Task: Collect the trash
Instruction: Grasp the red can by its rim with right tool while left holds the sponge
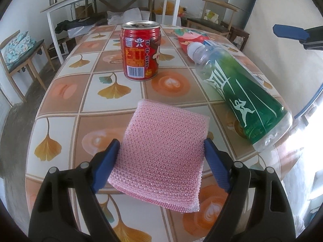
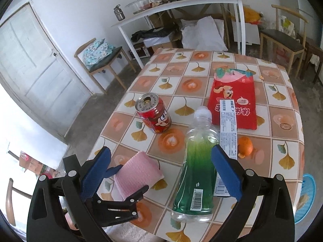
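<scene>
Left tool point(image 1: 161, 143) clamped on the pink sponge point(image 1: 159, 161), blue pads pressing both side edges, sponge tilted and raised off the surface point(image 1: 66, 92). Right tool point(image 2: 161, 150) spread wide, gripping nothing, hovering above the near end of the surface. Below it, lying on its side, a clear plastic bottle point(image 2: 197, 161) with a green label, cap end pointing away, base towards the near edge. Just right of the bottle, a white printed strip point(image 2: 228, 133) partly behind the right finger. Further back, upright and opened, a red can point(image 1: 140, 52), well clear of both tools. Beyond the bottle, flat on the surface, a red snack bag point(image 2: 234, 100). Near the strip, a small orange point(image 2: 245, 145).
</scene>
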